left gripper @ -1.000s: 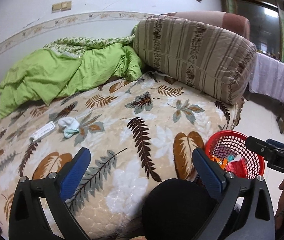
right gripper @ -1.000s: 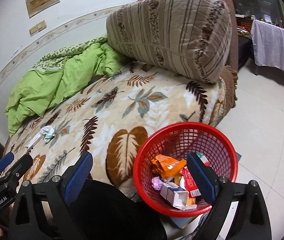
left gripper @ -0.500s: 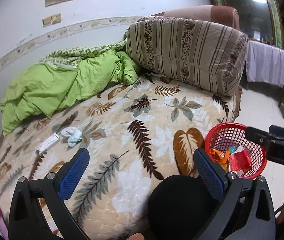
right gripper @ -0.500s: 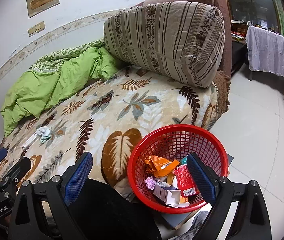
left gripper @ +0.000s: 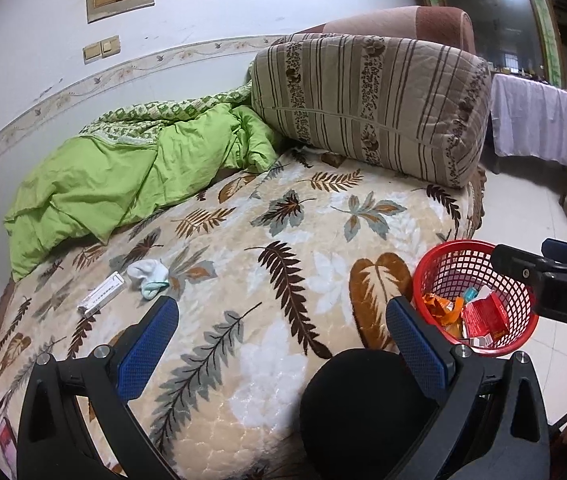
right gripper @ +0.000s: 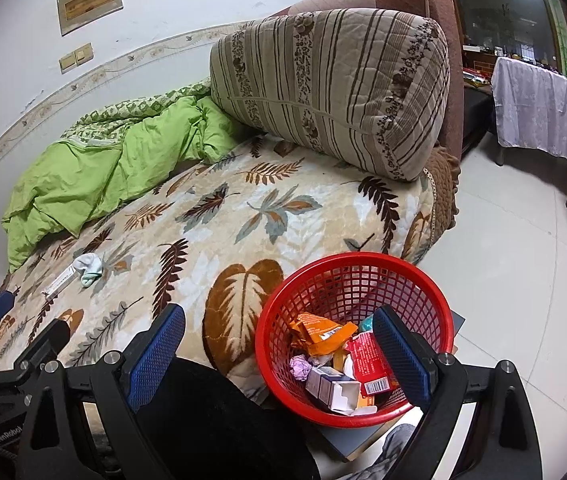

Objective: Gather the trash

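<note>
Both claws hang over the near edge of the bed (left gripper: 267,344) right now, and both are empty: the left claw (left gripper: 281,334) has its blue pads spread wide apart with nothing between them, and the right claw (right gripper: 279,346) is spread just as wide above the red basket (right gripper: 363,264). That basket sits on the floor, tight against the bed's side, already carrying wrappers and a small opened carton. What's left on the blanket looks like two pieces, lying just beside each other toward the far left: a long flat white box (left gripper: 101,294) and a crumpled pale sock-like wad (left gripper: 148,276). They're well apart from the basket, so I'd call this the reach-out step, and the left claw is the better placed. Best to come in low over the box, pads straddling its narrow width rather than its length, and press lightly, since the plush blanket will give and could get pinched along with it.
</note>
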The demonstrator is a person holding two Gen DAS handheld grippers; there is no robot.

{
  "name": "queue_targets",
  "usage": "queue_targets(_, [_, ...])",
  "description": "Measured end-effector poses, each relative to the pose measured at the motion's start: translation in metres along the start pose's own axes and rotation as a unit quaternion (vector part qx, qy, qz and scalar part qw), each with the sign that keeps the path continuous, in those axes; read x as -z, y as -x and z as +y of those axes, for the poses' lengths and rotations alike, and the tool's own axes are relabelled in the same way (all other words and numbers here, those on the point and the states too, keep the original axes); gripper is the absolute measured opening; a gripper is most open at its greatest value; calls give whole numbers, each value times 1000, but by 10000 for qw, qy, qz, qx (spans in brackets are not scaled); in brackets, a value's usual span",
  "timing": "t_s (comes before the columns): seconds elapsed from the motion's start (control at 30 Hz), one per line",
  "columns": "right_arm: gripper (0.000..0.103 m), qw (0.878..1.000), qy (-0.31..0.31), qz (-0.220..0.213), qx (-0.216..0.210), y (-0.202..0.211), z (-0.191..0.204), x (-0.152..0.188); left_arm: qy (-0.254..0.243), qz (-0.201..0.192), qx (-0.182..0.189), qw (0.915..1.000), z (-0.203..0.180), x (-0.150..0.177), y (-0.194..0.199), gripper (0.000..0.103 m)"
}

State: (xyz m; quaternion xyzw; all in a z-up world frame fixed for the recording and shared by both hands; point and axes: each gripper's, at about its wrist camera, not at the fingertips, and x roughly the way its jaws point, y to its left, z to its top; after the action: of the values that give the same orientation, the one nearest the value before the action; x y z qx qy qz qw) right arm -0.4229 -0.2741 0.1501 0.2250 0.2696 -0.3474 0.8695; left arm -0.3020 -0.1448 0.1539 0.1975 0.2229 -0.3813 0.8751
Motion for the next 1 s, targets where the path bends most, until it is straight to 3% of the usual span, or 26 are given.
queue_targets(1.0, [96, 9999, 113, 62, -31, -2, 5, 0, 295, 206, 141, 9993, 6, 2, -9, 103])
